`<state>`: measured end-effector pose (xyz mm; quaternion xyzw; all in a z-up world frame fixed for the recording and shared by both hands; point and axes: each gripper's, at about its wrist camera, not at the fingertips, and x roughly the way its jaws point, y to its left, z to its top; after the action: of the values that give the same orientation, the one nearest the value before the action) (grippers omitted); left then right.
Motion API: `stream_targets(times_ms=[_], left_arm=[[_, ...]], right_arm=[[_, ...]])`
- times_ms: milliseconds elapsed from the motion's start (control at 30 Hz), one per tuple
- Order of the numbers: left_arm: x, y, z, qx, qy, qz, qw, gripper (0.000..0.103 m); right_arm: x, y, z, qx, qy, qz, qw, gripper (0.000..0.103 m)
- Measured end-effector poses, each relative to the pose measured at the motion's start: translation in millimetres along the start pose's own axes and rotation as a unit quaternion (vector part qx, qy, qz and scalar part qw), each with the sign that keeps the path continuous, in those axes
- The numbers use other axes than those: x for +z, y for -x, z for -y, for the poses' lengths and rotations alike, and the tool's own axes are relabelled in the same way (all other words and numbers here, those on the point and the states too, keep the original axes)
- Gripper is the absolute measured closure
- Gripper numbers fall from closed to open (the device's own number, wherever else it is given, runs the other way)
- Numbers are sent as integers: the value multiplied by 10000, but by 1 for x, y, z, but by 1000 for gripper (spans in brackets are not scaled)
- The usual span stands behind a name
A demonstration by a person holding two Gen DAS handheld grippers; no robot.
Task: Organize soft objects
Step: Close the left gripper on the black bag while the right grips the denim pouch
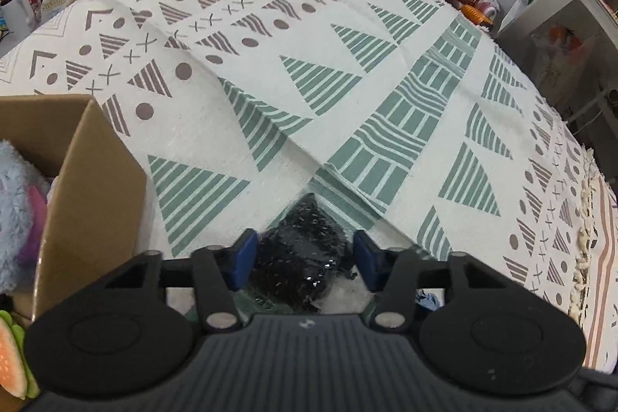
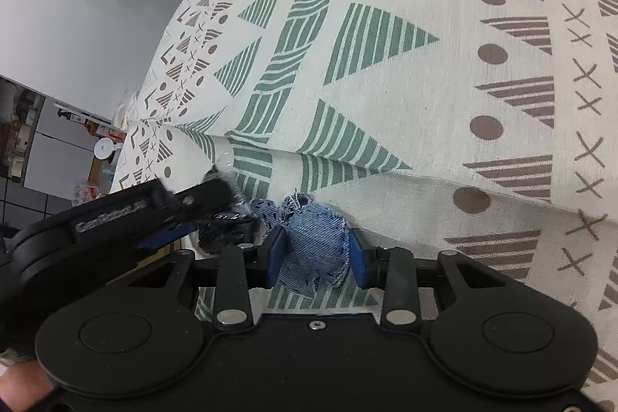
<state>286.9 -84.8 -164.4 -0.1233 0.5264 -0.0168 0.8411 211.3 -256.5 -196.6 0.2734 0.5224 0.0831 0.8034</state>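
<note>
- Left wrist view: my left gripper [image 1: 305, 255] pinches a black sparkly soft bundle [image 1: 305, 250] between its pads; the cardboard box [image 1: 90, 180], holding plush, lies near left, closest to this hand.
- Right wrist view: my right gripper [image 2: 314, 250] clamps a denim pouch [image 2: 314, 242], just right of the left gripper [image 2: 216, 211]; box unseen.

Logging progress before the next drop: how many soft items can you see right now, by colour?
Black, glittery: 1, in the left gripper
Blue denim: 1, in the right gripper
Light blue plush: 1, in the cardboard box
Total: 3
</note>
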Motion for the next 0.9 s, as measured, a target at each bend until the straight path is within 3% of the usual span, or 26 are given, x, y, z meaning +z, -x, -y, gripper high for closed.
stream_targets(times_ms=[67, 267, 667, 900], left_arm=[[-1, 7, 2, 32, -35, 56, 10000, 62], [-12, 32, -2, -16, -7, 179, 9998, 67], [-26, 94, -6, -280, -10, 640, 9976, 71], [-35, 133, -14, -471, 0, 901, 9948, 71]], right_arm=[[-1, 4, -1, 15, 48, 52, 10000, 80], [-11, 23, -5, 153, 182, 175, 9996, 90], [-25, 70, -12, 524, 133, 574, 9969, 92], [-34, 86, -24, 464, 448, 742, 9952, 92]])
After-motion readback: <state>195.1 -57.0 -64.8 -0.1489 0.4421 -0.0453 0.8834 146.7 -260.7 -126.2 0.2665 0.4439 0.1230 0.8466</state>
